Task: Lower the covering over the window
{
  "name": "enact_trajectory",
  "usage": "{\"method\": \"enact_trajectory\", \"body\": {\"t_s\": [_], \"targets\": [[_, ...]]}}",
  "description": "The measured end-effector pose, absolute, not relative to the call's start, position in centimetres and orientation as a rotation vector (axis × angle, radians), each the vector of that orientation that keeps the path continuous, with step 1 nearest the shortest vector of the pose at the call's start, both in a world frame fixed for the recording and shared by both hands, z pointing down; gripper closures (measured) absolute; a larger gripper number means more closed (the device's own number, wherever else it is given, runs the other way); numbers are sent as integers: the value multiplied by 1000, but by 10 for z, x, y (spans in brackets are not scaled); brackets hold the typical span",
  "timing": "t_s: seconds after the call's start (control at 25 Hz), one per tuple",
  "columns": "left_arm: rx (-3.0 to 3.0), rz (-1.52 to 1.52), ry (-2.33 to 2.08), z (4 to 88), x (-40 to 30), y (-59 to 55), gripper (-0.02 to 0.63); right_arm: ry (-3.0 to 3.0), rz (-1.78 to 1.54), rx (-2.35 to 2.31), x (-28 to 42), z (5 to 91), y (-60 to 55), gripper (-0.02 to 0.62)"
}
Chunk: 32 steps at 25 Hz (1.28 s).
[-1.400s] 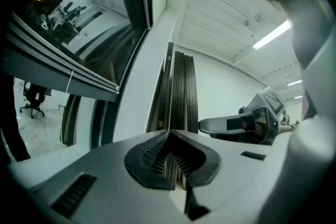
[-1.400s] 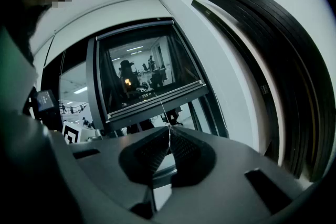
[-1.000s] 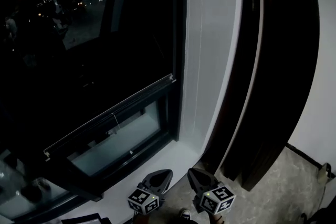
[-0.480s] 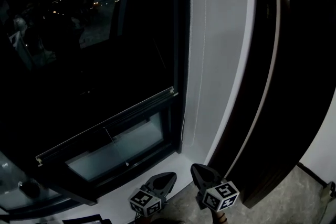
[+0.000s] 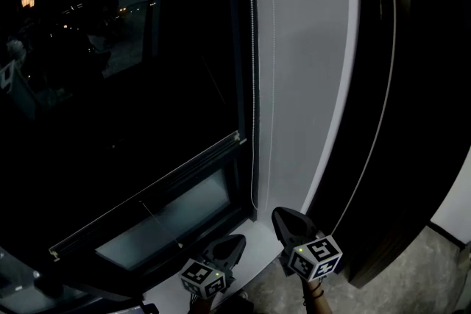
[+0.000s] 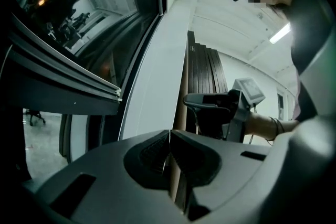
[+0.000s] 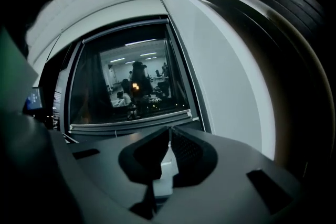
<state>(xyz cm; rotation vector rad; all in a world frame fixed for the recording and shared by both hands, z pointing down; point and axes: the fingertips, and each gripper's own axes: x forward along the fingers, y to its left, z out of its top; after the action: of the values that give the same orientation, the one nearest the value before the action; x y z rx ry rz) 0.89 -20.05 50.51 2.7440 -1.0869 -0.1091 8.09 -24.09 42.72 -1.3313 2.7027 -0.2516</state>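
The window's dark covering hangs part way down, and its bottom rail [image 5: 147, 201] slants across the lower pane, also seen from the right gripper [image 7: 131, 119]. A bead chain [image 5: 255, 84] runs down the window's right edge beside a white wall strip [image 5: 302, 99]. My left gripper [image 5: 237, 239] is shut with nothing in it and hovers over the white sill [image 5: 254, 232]; its jaws meet in its own view [image 6: 169, 131]. My right gripper [image 5: 278, 212] sits just right of the chain's lower end, apart from it, its jaws together and empty [image 7: 169, 128]. It also shows from the left gripper [image 6: 186, 100].
Tall dark panels [image 5: 412, 121] lean against the wall to the right of the white strip. Below the rail is a lighter glass pane [image 5: 176, 220]. Speckled floor [image 5: 434, 276] lies at the lower right. Room lights and people reflect in the dark glass [image 7: 134, 86].
The head view has closed in on the window's right edge and the chain. Both grippers have advanced toward the sill, the right one further ahead and a little higher. Jaws stay shut.
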Motion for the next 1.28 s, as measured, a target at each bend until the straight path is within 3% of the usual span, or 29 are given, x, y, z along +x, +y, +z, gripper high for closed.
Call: {"method": "enact_trajectory", "body": {"t_s": [0.48, 0.6, 1.28], "targets": [[2806, -96, -1012, 484, -14, -274, 604, 2740, 141, -1494, 43, 353, -369, 580], [2803, -94, -1003, 482, -19, -284, 604, 2730, 217, -1554, 37, 332, -403, 546], [2819, -113, -970, 486, -34, -312, 604, 2504, 287, -1928, 64, 272, -512, 520]]}}
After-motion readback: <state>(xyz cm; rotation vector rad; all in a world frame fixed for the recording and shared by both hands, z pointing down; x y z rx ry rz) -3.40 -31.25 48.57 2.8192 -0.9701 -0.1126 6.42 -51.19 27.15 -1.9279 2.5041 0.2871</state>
